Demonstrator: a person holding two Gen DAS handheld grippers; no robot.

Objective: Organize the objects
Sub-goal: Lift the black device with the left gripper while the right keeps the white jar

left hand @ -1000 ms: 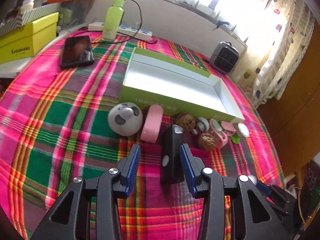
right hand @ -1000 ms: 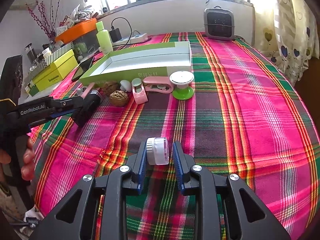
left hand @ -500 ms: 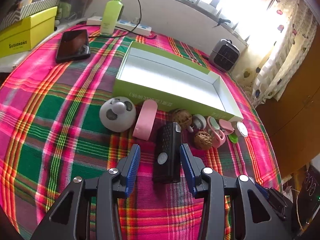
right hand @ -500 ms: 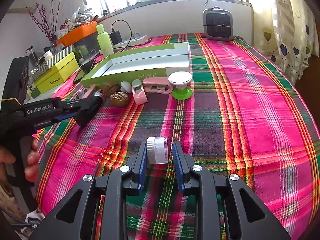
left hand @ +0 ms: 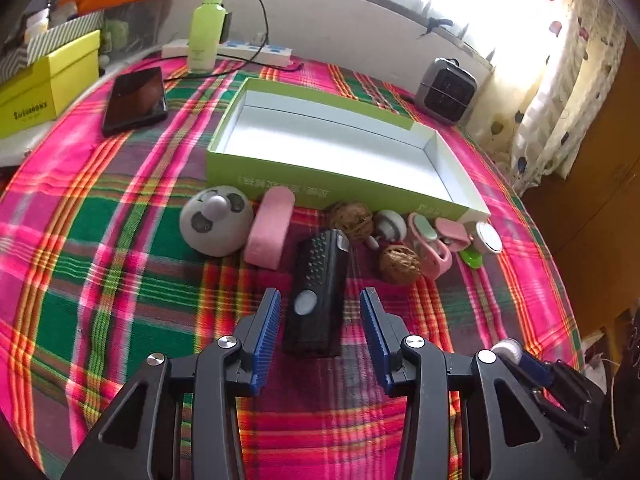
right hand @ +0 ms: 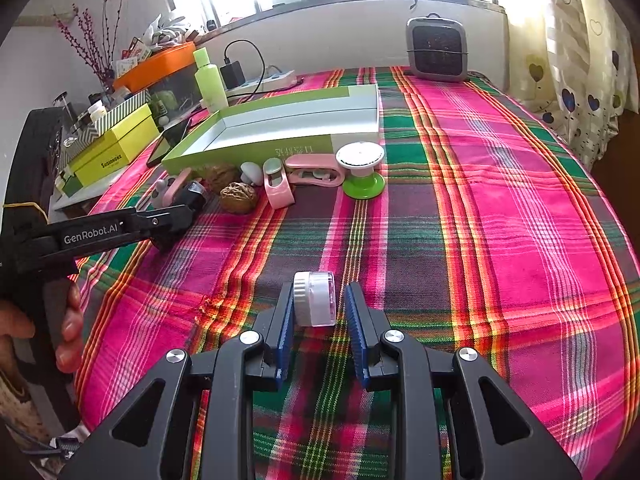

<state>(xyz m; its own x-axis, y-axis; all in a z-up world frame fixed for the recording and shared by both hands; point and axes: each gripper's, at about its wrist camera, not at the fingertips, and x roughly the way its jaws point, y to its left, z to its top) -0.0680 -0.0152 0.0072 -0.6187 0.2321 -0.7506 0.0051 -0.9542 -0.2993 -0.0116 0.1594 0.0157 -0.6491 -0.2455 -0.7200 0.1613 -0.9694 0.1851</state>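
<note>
A row of small things lies on the cloth (left hand: 120, 240) along the near wall of the tray (left hand: 332, 184). The torch (left hand: 318, 300) lies nearer, between the open jaws. Far left lies the phone (left hand: 136, 98), the bottle (left hand: 206, 28) behind it.

1. L gripper (left hand: 318, 312): tilted downward over the cloth, jaws apart, gaps both sides of the black device (left hand: 318, 300) lying between them; pads not touching it.
2. R gripper (right hand: 319, 300): tilted downward, jaws narrow; left pad touches the small jar (right hand: 315, 299), right pad w/ a slight gap.
3. Person's hand (right hand: 60, 332) wraps L gripper's handle, seen in R wrist view.
</note>
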